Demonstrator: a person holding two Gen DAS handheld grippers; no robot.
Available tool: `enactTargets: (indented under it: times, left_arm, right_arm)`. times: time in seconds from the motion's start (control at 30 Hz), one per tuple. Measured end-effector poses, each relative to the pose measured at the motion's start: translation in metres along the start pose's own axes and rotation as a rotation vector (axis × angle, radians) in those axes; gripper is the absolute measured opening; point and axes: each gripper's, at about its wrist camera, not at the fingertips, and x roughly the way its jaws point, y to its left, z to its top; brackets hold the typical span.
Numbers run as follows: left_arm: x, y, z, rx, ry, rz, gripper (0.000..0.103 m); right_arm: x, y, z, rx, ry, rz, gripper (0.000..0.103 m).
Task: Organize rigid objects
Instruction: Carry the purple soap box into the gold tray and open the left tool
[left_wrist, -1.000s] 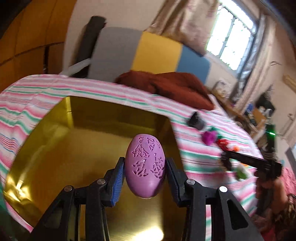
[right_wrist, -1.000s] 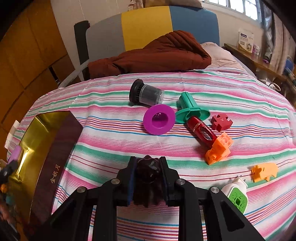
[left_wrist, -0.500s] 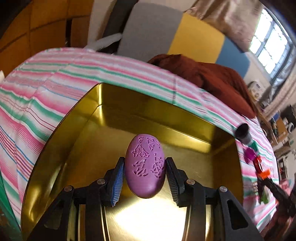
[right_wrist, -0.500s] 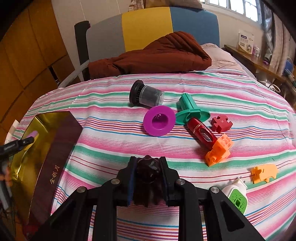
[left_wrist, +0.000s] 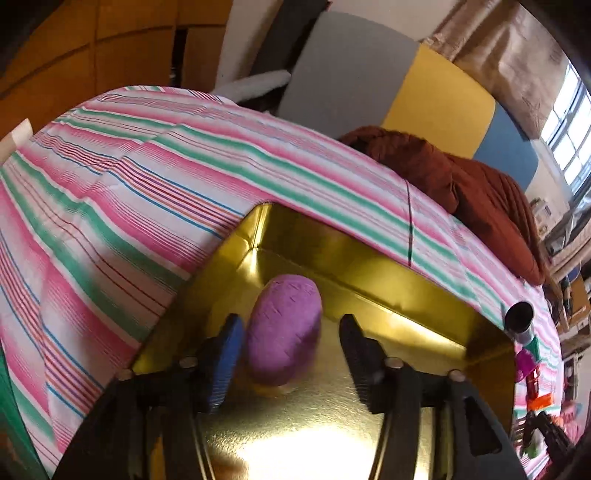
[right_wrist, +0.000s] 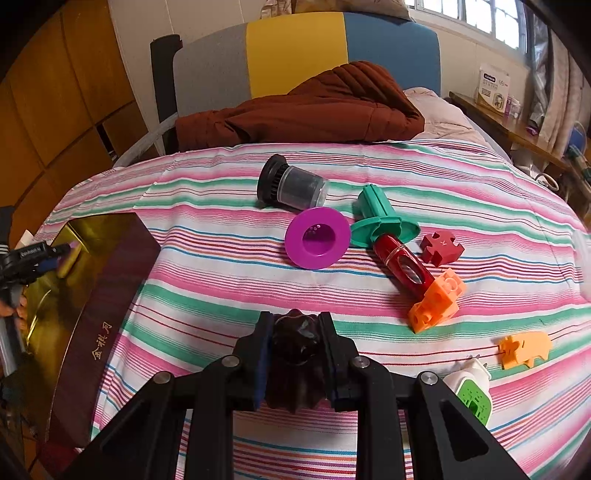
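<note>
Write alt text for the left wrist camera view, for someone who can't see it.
The left gripper, its jaws just opened, hangs over a gold tin box, with a purple egg-shaped toy loose between the fingers inside the box. The box sits on a pink, green and white striped bedsheet, with a brown blanket behind.

The purple egg is motion-blurred, and the gold box is cut off by the bottom edge.

Setting: a home bedroom. A bed in a striped sheet is lying under both tongs; a padded grey, yellow and blue headboard and rumpled brown quilt are sitting beyond them, wooden wardrobe panels standing left, a curtained window glowing upper right.
</note>
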Motion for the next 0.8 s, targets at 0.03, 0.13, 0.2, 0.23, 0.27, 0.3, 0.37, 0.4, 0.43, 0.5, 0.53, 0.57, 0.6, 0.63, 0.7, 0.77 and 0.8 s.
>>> enactTargets:
  times: [0.03, 0.13, 0.2, 0.23, 0.27, 0.3, 0.37, 0.4, 0.43, 0.5, 0.53, 0.57, 0.6, 0.63, 0.7, 0.77, 0.8]
  left_arm:
    - [-0.006, 0.001, -0.001, -0.006, -0.011, -0.007, 0.062]
    - [-0.024, 0.004, -0.011, -0.014, -0.053, -0.016, 0.064]
    - [-0.033, 0.005, -0.019, -0.029, -0.048, -0.042, 0.064]
    - [-0.038, 0.005, -0.023, -0.038, -0.053, -0.063, 0.064]
    - [-0.042, 0.004, -0.027, -0.04, -0.061, -0.073, 0.064]
    - [-0.048, 0.002, -0.033, -0.034, -0.069, -0.078, 0.064]
    - [-0.057, -0.001, -0.045, -0.018, -0.078, -0.085, 0.064]
    - [-0.062, -0.003, -0.051, -0.015, -0.083, -0.089, 0.064]
    - [-0.065, -0.006, -0.058, -0.009, -0.084, -0.096, 0.064]
    - [-0.07, -0.012, -0.073, 0.012, -0.07, -0.118, 0.064]
    - [-0.073, -0.015, -0.08, 0.023, -0.063, -0.125, 0.064]
    - [-0.076, -0.017, -0.088, 0.037, -0.057, -0.137, 0.064]
    - [-0.079, -0.02, -0.094, 0.052, -0.05, -0.149, 0.064]
    - [-0.081, -0.022, -0.1, 0.068, -0.044, -0.16, 0.065]
    - [-0.085, -0.027, -0.111, 0.101, -0.034, -0.174, 0.069]
    - [-0.089, -0.029, -0.119, 0.131, -0.035, -0.166, 0.069]
    - [-0.091, -0.029, -0.123, 0.141, -0.035, -0.165, 0.069]
  right_arm:
    - [0.0, 0.0, 0.0, -0.002, 0.001, -0.002, 0.024]
    - [0.001, 0.001, 0.0, -0.006, 0.003, -0.006, 0.024]
    - [0.001, 0.001, -0.001, -0.008, 0.001, -0.008, 0.024]
    - [0.001, 0.001, -0.001, -0.008, 0.001, -0.009, 0.024]
    - [0.001, 0.002, -0.001, -0.008, 0.001, -0.011, 0.024]
    - [0.001, 0.002, -0.001, -0.008, 0.0, -0.012, 0.024]
    - [0.001, 0.002, -0.002, -0.009, -0.002, -0.014, 0.024]
    - [0.0, 0.002, -0.002, -0.009, -0.004, -0.014, 0.024]
    - [0.0, 0.002, -0.002, -0.008, -0.005, -0.011, 0.024]
    - [0.0, 0.002, -0.001, -0.003, -0.004, 0.0, 0.024]
    - [-0.001, 0.003, -0.001, 0.0, -0.005, 0.004, 0.024]
    - [-0.001, 0.003, -0.001, 0.006, -0.005, 0.01, 0.024]
    - [-0.002, 0.004, -0.001, 0.016, -0.006, 0.022, 0.024]
    - [-0.003, 0.004, -0.001, 0.026, -0.004, 0.035, 0.024]
    - [-0.004, 0.007, 0.0, 0.052, 0.003, 0.066, 0.024]
    - [-0.005, 0.014, 0.001, 0.055, 0.003, 0.087, 0.024]
    - [-0.007, 0.021, 0.003, 0.045, -0.001, 0.092, 0.024]
